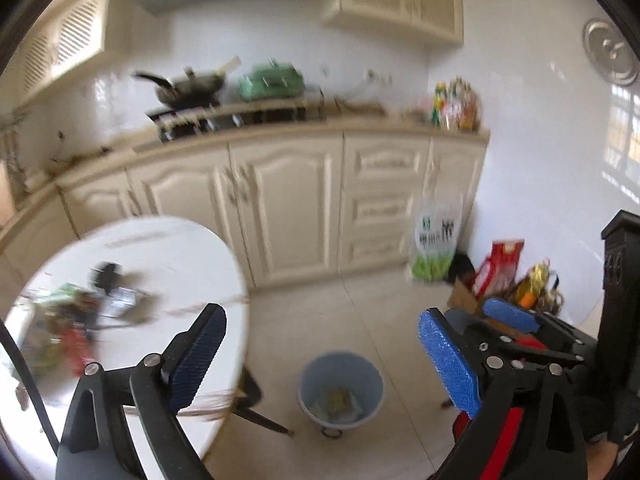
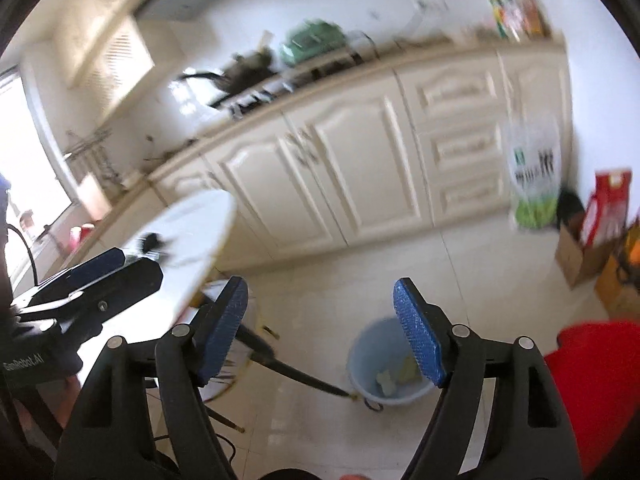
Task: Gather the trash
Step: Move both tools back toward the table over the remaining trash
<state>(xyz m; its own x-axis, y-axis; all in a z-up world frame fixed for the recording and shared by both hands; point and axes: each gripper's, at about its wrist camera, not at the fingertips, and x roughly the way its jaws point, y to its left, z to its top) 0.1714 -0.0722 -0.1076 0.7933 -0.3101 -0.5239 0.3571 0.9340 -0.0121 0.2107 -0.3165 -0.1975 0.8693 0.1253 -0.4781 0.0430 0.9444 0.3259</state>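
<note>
While both frames are motion-blurred, the layout reads fine. Left gripper [image 1: 320,360]: jaws spread wide, nothing between them. Right gripper [image 2: 320,332]: jaws also released, empty; in the left wrist view it shows at the right edge [image 1: 508,316].

One round white worktop [image 1: 168,240], with one cluster of trash [image 1: 68,320] near its left edge: wrappers in green, red and black, count not readable through blur. One small dark item [image 1: 106,276] lies just beside the cluster, toward the worktop centre.

One light-blue bin [image 1: 340,388] stands on the tiled floor [image 1: 360,312], just off the worktop's right edge, between the two left jaws in view. It holds a few pale scraps [image 1: 340,400], yellowish and white; exact number unclear. Same bin in the right wrist view [image 2: 372,364], partly behind the right finger.

Against the wall by the cabinets [image 1: 288,200]: one white-green bag [image 1: 436,240], one red bag [image 1: 500,264], one cardboard box [image 1: 464,300].
</note>
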